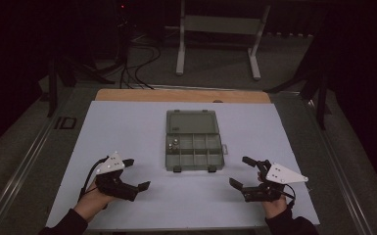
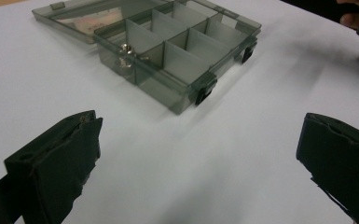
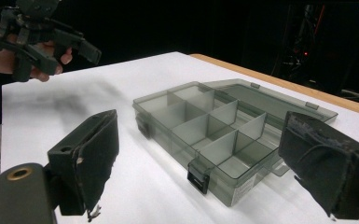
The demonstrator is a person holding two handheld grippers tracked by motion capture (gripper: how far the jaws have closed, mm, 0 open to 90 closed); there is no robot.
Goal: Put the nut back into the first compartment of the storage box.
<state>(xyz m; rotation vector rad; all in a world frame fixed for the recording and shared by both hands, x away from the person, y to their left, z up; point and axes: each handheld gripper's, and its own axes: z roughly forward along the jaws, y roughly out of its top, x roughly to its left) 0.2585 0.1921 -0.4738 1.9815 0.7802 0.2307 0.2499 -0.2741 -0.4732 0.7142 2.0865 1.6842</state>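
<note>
compartment box, smoky clear plastic, lies open mid-bench on a white sheet, lid flat behind it, small metal bits in one far-left cell. left tool and right tool sit nearer the person, jaws spread, empty. beyond the bench: dark room, floor cables, white stand.

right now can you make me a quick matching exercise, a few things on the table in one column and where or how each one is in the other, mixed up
Things:
1. organizer box
2. box lid
3. small metal parts
4. left gripper

States or places:
A. in the far left compartment
B. open, near the table's front left
C. folded back flat on the far side
D. mid-table, latches facing the person

Pairs: 1-D, 2-C, 3-A, 4-B
</note>
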